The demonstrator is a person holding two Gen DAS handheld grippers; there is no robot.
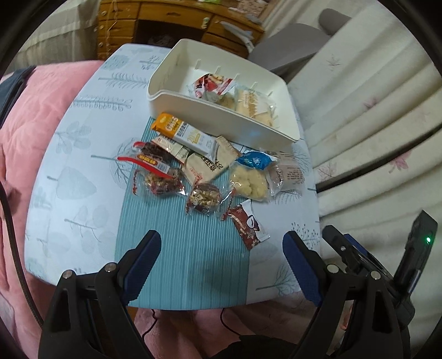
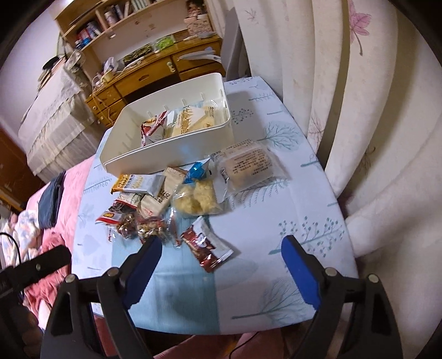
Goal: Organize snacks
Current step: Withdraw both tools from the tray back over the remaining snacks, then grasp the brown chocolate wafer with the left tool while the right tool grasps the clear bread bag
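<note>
A white bin (image 1: 270, 129) (image 2: 165, 154) stands at the far side of the small table (image 1: 69, 176) (image 2: 304, 198) and holds a few wrapped snacks. In front of it lies a loose pile of packets: an orange-and-white bar (image 1: 182, 132) (image 2: 138, 183), nut clusters (image 1: 204, 197) (image 2: 150, 226), a bag of pale puffs (image 1: 250, 183) (image 2: 197, 200), a brown sachet (image 1: 247, 226) (image 2: 205, 245) and a flat cake pack (image 2: 248, 164). My left gripper (image 1: 222, 244) hangs open above the near table edge, empty. My right gripper (image 2: 221, 250) is open too, with the brown sachet lying on the table between its fingers, untouched.
A pink quilt (image 1: 33, 116) (image 2: 63, 182) lies left of the table and a white flowered curtain (image 1: 367, 110) (image 2: 373, 124) hangs along its right side. A wooden desk (image 1: 165, 19) (image 2: 143, 74) stands behind. The right gripper's body (image 1: 414, 262) shows at the left view's lower right.
</note>
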